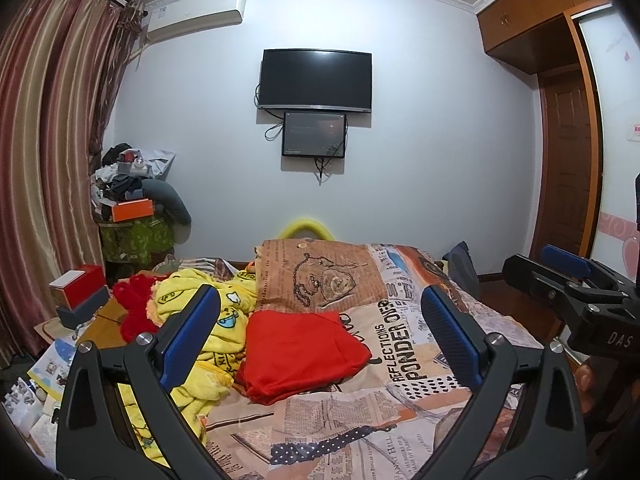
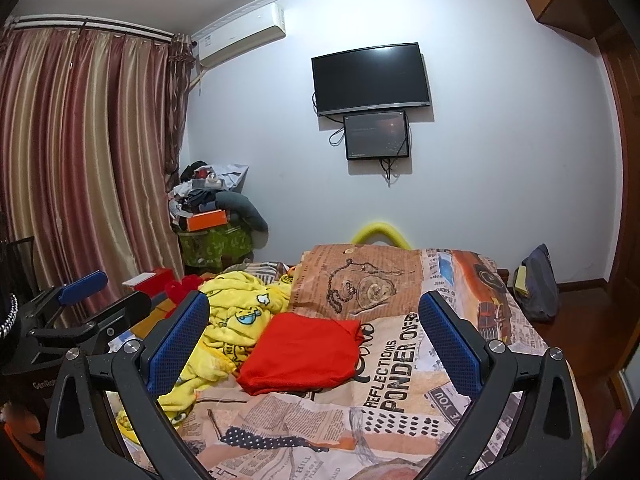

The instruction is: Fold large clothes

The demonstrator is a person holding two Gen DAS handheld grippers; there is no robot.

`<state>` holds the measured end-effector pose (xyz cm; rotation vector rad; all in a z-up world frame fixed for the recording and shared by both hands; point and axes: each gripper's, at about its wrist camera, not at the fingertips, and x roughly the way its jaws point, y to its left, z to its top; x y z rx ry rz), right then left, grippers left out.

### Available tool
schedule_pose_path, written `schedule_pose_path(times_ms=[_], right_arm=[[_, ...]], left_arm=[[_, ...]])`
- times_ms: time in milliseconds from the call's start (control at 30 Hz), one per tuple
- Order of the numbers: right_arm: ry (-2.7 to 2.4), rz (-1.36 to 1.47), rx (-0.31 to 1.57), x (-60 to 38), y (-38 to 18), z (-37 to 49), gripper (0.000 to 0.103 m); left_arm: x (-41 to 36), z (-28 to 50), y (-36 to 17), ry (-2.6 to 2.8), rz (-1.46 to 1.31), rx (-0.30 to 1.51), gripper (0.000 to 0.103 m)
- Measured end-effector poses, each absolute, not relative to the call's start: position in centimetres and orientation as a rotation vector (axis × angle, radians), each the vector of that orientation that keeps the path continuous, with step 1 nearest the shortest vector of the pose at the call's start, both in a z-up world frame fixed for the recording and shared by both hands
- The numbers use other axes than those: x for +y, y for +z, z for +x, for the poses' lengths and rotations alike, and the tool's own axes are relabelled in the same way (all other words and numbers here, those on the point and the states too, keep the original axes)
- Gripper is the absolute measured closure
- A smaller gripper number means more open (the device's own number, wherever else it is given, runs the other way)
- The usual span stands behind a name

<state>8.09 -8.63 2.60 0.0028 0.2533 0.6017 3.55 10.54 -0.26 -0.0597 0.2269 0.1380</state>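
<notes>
Left claw (image 1: 320, 332) hangs above the bed (image 1: 400, 396) with jaws spread wide and empty, and off toward the bed's left edge sits the crumpled yellow cartoon-print garment (image 1: 208, 320), with the folded red garment (image 1: 298, 354) just beside it mid-bed. Right claw (image 2: 316, 332) is just as open and empty. Best play, I'd say: pinch two corners of the yellow piece and spread it flat, though its hems, collar and far end are buried in bunched folds.
</notes>
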Motion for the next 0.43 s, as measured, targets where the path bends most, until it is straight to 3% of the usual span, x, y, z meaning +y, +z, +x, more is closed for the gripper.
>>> schedule_pose_path(times_ms=[433], right_arm=[[0.587,0.022,0.264,-8.87,2.54,8.59,0.000]], left_arm=[[10.76,3.98,-0.86,0.115,-0.058,0.239,0.001]])
